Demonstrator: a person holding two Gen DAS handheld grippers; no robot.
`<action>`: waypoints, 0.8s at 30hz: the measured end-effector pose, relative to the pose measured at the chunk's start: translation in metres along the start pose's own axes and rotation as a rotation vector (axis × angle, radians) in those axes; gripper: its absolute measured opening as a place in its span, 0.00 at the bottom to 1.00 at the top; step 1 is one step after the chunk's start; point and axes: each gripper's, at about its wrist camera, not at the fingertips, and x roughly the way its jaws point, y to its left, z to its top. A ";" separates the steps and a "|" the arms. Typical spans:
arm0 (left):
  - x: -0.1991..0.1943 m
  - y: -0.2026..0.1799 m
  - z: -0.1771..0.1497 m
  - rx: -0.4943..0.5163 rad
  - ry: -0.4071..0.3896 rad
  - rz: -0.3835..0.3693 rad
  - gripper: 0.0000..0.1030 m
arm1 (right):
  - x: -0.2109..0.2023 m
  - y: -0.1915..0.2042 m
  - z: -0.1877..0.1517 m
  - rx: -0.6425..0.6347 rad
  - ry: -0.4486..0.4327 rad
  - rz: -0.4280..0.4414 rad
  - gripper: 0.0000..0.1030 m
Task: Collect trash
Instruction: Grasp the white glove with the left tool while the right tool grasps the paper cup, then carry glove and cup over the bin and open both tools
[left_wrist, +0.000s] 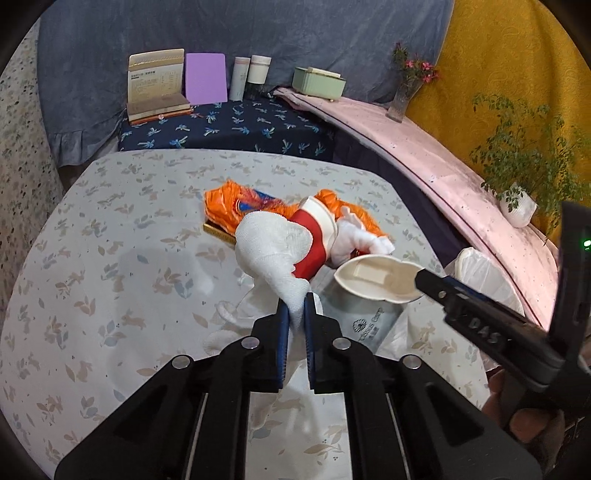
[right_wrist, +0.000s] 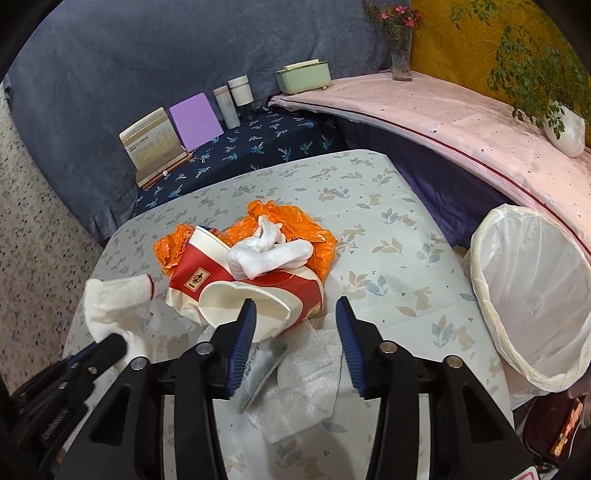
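My left gripper is shut on a white cloth glove and holds it above the table; the glove also shows in the right wrist view. My right gripper is open, one fingertip inside the mouth of a crushed white and grey paper cup, also in the left wrist view. A red and white paper cup, a twisted white cloth and an orange plastic bag lie piled mid-table. A white paper towel lies under my right gripper.
A bin with a white liner stands at the table's right edge. Behind are a navy patterned surface with boxes and bottles, and a pink shelf with a green box, a vase and a potted plant.
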 end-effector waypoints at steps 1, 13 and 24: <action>-0.001 -0.001 0.001 0.003 -0.004 -0.001 0.08 | 0.002 0.000 0.000 0.000 0.006 0.002 0.29; -0.008 -0.026 0.015 0.041 -0.035 -0.037 0.08 | -0.034 -0.022 0.009 0.031 -0.088 0.004 0.09; -0.016 -0.098 0.035 0.143 -0.085 -0.128 0.08 | -0.109 -0.077 0.037 0.102 -0.263 -0.048 0.08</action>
